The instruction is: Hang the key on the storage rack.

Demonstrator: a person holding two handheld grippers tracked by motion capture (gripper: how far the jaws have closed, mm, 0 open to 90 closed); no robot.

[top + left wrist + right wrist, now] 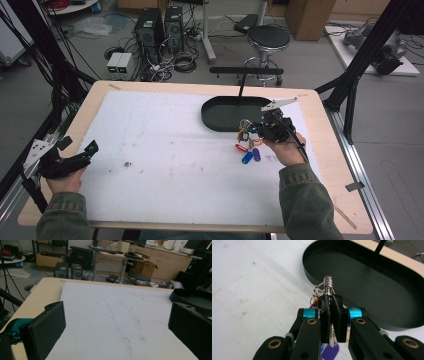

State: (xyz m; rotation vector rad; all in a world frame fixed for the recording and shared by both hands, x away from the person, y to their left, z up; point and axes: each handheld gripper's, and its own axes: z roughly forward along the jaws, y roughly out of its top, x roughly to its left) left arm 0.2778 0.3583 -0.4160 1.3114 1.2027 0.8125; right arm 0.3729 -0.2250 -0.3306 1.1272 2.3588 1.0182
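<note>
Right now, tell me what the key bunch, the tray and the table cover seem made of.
Key bunch: shiny silver rings and spring, probably metal; glossy coloured tags, likely plastic.
Tray: matte black, smooth, plastic or coated metal, unclear which.
Table cover: white, dull, stained, likely paper or foam sheet.

Key ring (pixel 327 290): mostly hidden between the closed jaws of the right gripper (pixel 331 315); metal clasp protrudes above. Purple tag (pixel 329 352) cut off at bottom edge. Black tray (pixel 387 322): right end cut off. Tags (pixel 248 150) in high view too small to read.
</note>
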